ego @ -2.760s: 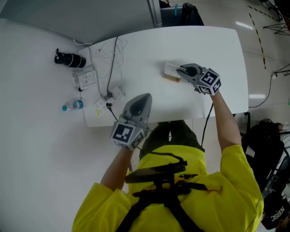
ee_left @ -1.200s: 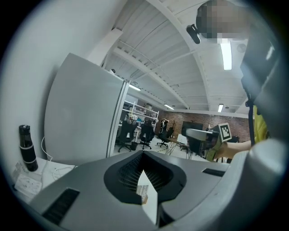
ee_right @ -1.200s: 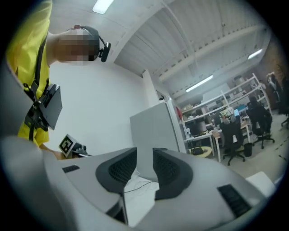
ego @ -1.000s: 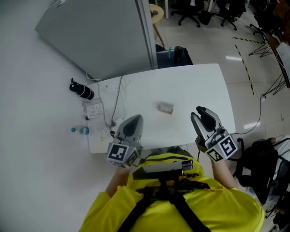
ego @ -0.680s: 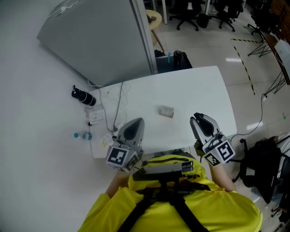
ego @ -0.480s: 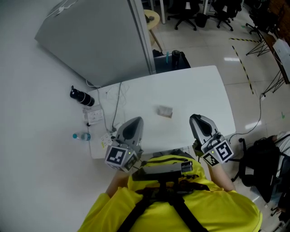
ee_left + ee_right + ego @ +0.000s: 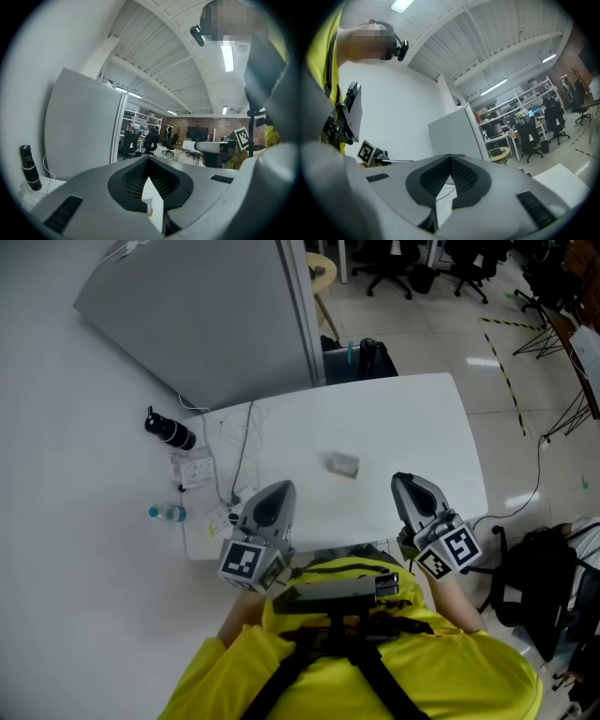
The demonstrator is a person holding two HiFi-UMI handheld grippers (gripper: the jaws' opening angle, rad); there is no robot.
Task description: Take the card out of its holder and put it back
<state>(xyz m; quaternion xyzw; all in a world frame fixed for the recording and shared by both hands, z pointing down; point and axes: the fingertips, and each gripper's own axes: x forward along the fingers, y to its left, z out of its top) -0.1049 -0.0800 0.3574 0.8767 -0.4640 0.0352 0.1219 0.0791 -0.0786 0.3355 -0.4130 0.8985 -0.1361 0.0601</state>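
The card holder (image 7: 343, 463), a small wooden base with the pale card standing in it, sits alone in the middle of the white table (image 7: 422, 418). Neither gripper touches it. My left gripper (image 7: 275, 489) hovers over the table's near left edge, its jaws shut with nothing held. In the left gripper view its tips (image 7: 149, 161) meet, and only a sliver of white table shows through the gap below them. My right gripper (image 7: 405, 480) hangs at the near right edge. Its jaws have just been closing and now stand shut and empty (image 7: 451, 159).
A black bottle (image 7: 170, 430), a power strip (image 7: 194, 468), a water bottle (image 7: 167, 513) and loose cables (image 7: 246, 437) crowd the table's left end. A grey partition (image 7: 206, 315) rises behind. A dark bag (image 7: 361, 354) sits beyond the far edge, a black backpack (image 7: 548, 568) at the right.
The right gripper drew back from the card holder to the near edge, then its jaws went from open to shut. The left gripper stayed put.
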